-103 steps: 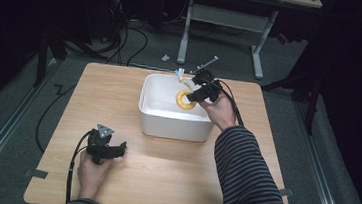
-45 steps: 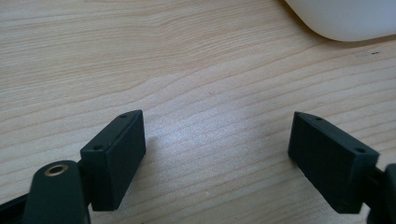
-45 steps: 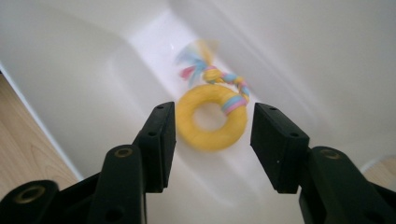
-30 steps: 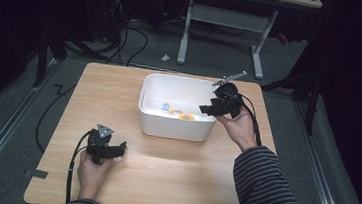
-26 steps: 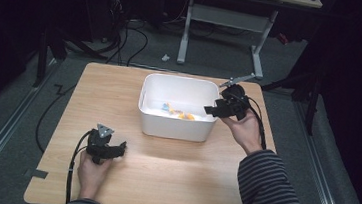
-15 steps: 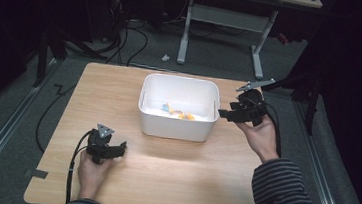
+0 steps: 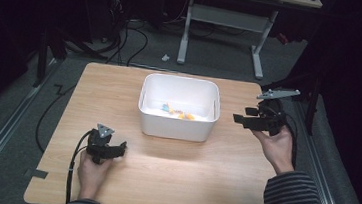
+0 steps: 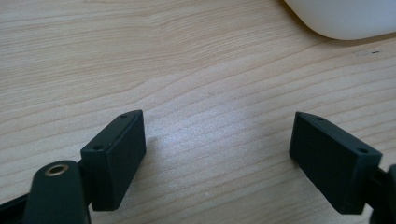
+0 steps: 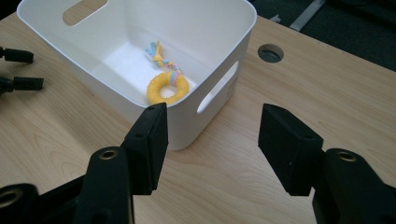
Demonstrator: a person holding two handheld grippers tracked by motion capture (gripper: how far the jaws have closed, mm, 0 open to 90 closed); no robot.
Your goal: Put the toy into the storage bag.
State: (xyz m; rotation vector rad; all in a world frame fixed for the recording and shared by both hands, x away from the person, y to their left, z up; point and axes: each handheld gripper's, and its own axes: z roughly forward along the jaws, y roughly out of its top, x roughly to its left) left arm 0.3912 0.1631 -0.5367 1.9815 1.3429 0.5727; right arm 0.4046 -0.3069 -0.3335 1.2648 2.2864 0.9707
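Clear from right gripper view: yellow ring toy with braided pastel rope (image 9: 166,87) lying inside white plastic bin (image 9: 140,105). Right gripper (image 9: 212,133) empty, jaws apart, beside bin. Left gripper (image 8: 219,154) spread wide above bare wooden table (image 8: 196,70).

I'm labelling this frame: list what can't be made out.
- Ring toy: in the high view just small orange and blue specks in the bin.
- Bin's outer near side: in the right gripper view, the left jaw covers part of it.
- Bin: in the left gripper view, cut off by the top edge.
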